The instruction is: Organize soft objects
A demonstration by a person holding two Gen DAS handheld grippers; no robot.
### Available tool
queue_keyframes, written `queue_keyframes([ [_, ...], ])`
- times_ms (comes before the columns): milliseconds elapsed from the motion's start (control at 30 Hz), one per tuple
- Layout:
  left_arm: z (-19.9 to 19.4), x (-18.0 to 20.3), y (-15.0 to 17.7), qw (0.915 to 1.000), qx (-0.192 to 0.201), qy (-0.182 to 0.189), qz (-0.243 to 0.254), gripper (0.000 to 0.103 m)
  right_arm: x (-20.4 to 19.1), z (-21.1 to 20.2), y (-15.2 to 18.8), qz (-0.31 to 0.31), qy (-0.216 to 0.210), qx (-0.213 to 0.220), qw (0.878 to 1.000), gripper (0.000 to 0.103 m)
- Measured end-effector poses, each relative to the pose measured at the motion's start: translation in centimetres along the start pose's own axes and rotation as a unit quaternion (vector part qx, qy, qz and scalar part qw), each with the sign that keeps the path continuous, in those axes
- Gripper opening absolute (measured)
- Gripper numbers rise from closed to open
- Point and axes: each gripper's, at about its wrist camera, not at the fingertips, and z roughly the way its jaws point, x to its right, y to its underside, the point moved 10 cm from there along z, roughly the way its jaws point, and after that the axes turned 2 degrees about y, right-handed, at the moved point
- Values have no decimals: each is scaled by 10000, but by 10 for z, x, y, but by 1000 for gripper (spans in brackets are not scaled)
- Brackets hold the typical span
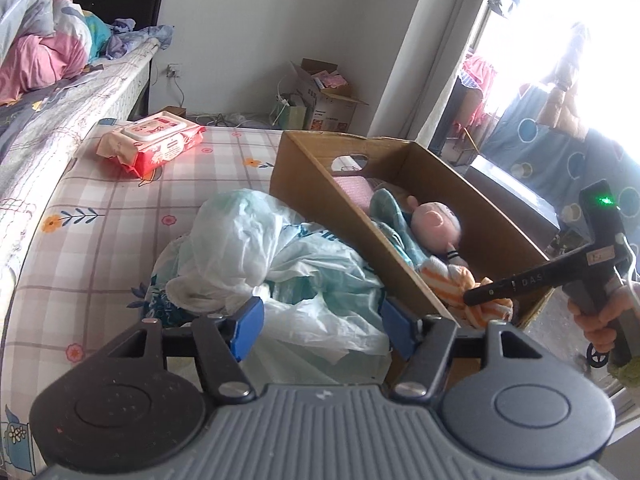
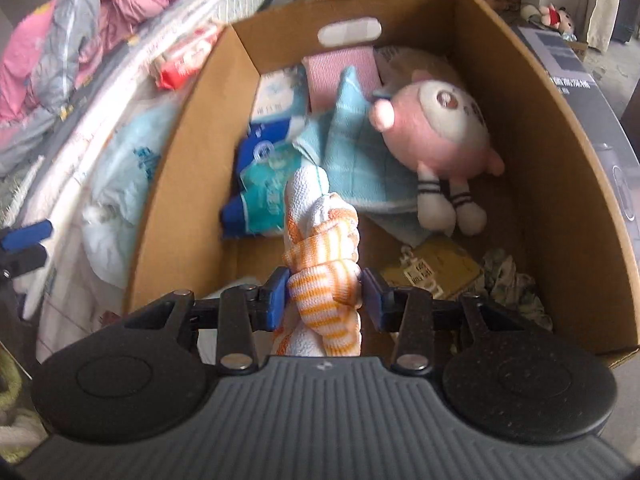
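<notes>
A cardboard box [image 1: 476, 196] [image 2: 560, 128] stands on the bed. In it lie a pink plush doll [image 2: 436, 136] [image 1: 436, 222], a teal cloth [image 2: 360, 160], a pink cloth [image 2: 340, 68] and blue tissue packs [image 2: 264, 184]. My right gripper [image 2: 324, 294] is shut on an orange-and-white striped cloth [image 2: 324, 248] [image 1: 460, 284], held over the box's near end. My left gripper [image 1: 320, 320] is open over a heap of white and teal plastic bags [image 1: 272, 256] left of the box; its jaws stand wide apart and empty.
A red pack of wet wipes [image 1: 154, 142] lies on the checked sheet [image 1: 100, 200]. A heap of pink and grey bedding [image 1: 36, 40] lies at far left. A yellow packet [image 2: 436, 268] and patterned fabric [image 2: 516, 284] lie on the box floor. An open carton [image 1: 328, 96] stands by the wall.
</notes>
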Motion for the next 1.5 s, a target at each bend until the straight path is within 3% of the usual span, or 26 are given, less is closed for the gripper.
queue_keyframes([
  [67,-2,-4,2,10000,9,-73,-4,73,-1,7,4,-83,201,-93,9997,41],
  [133,-4,-8,3,9999,24,-128,-23,76,-1,3,4,-13,134,-22,9999,43],
  [333,-8,-16,7,9997,13,-169,-169,83,-5,-24,0,409,-110,504,9978,47],
  [467,-18,-23,8,9983,129,-510,-233,93,-10,-47,4,815,-196,985,9916,49],
  [600,-33,-28,9,9955,237,-889,-226,103,-26,-82,17,1091,-284,1746,9782,68],
  [733,-45,-27,14,9917,204,-1260,-154,103,-49,-108,48,1094,-239,2188,9693,86],
  [900,-55,-17,26,9884,142,-1511,77,103,-71,-111,93,1128,-257,2106,9707,101],
  [1067,-56,-11,44,9815,-42,-1888,306,103,-80,-103,125,1097,290,2022,9727,102],
  [1233,-45,-9,57,9814,-365,-1865,289,103,-85,-97,127,1154,716,1914,9721,102],
  [1500,-48,6,66,9838,-376,-1755,-31,103,-129,-102,114,712,520,1955,9767,102],
])
